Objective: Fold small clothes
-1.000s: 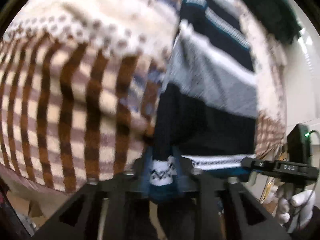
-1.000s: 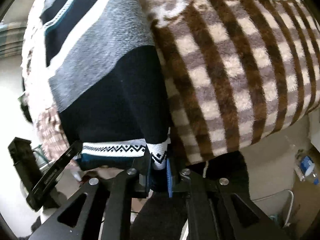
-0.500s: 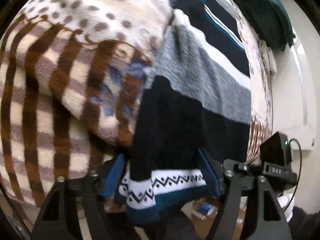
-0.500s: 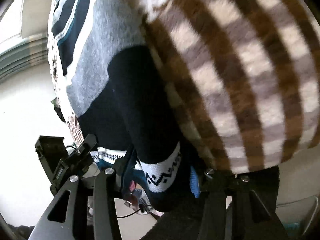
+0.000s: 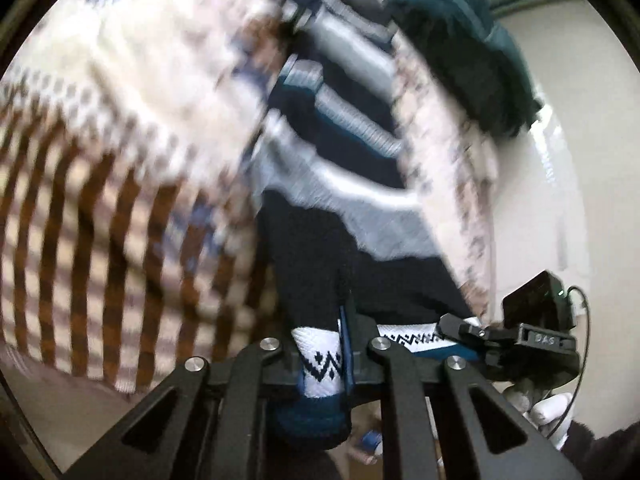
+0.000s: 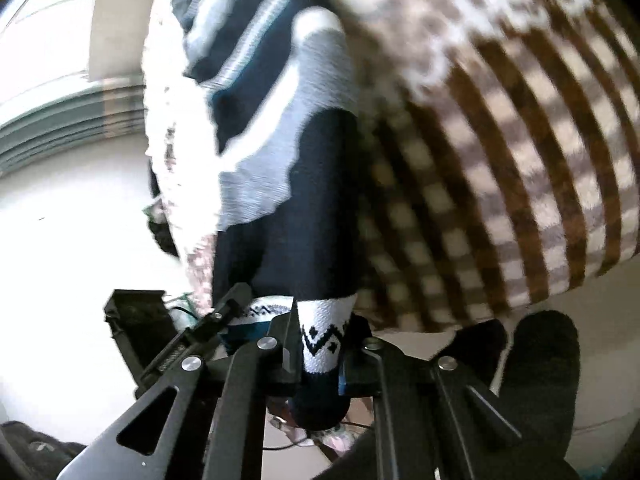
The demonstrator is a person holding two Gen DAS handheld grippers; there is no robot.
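Home bedroom: fleece blanket (image 5: 100, 208), heaped clothes (image 5: 460, 48).

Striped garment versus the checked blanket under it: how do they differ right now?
The striped garment is navy with grey and white bands and a white zigzag hem; the checked blanket is brown and cream. The garment is the narrower piece, lying on the wider blanket. The garment's hem is pinched by the closing left gripper and right gripper; neither grips the blanket. Both are soft fabrics.
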